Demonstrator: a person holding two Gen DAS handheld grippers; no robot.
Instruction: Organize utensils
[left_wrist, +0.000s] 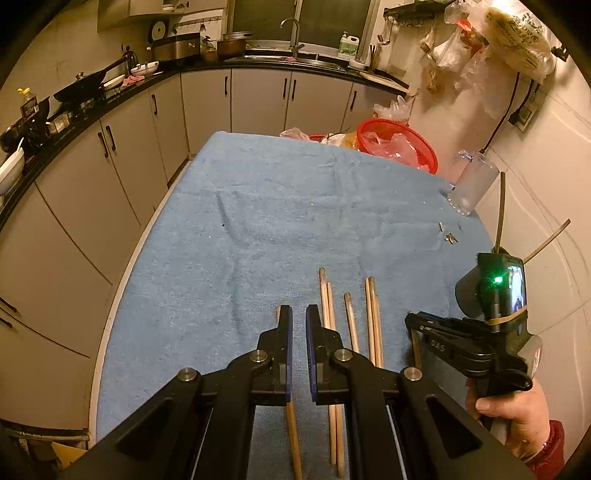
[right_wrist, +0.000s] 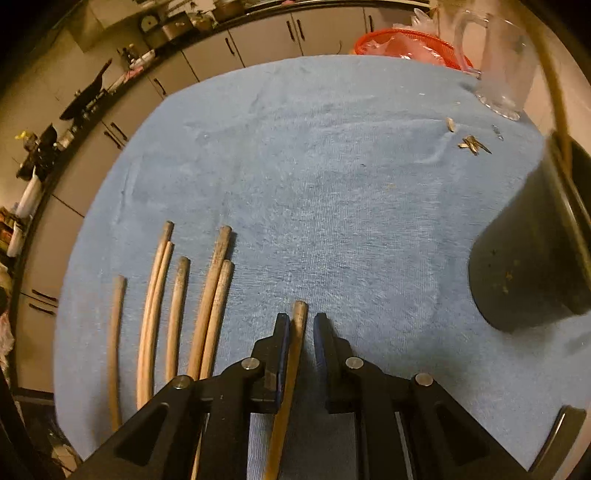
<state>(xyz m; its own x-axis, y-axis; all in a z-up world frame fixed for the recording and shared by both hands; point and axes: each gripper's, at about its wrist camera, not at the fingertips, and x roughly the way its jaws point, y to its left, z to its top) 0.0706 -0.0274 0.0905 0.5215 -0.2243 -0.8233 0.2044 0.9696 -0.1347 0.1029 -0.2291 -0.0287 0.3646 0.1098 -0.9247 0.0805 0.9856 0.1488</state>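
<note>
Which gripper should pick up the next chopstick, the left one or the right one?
Probably the right gripper: a chopstick already lies between its open jaws. The left gripper is open over bare blue towel, with chopsticks beside it.

From the left gripper (left_wrist: 299, 314) we are looking forward and down along its fingers, riding higher and taking in the blue towel (left_wrist: 258, 206) with the right gripper (left_wrist: 413, 321) to its right. From the right gripper (right_wrist: 301, 321) we are looking lower and nearer. Both views are sharing the chopsticks (left_wrist: 373, 317) (right_wrist: 214, 295), towel (right_wrist: 332, 184) and glass mug (left_wrist: 471, 184) (right_wrist: 502, 74) ahead.
</note>
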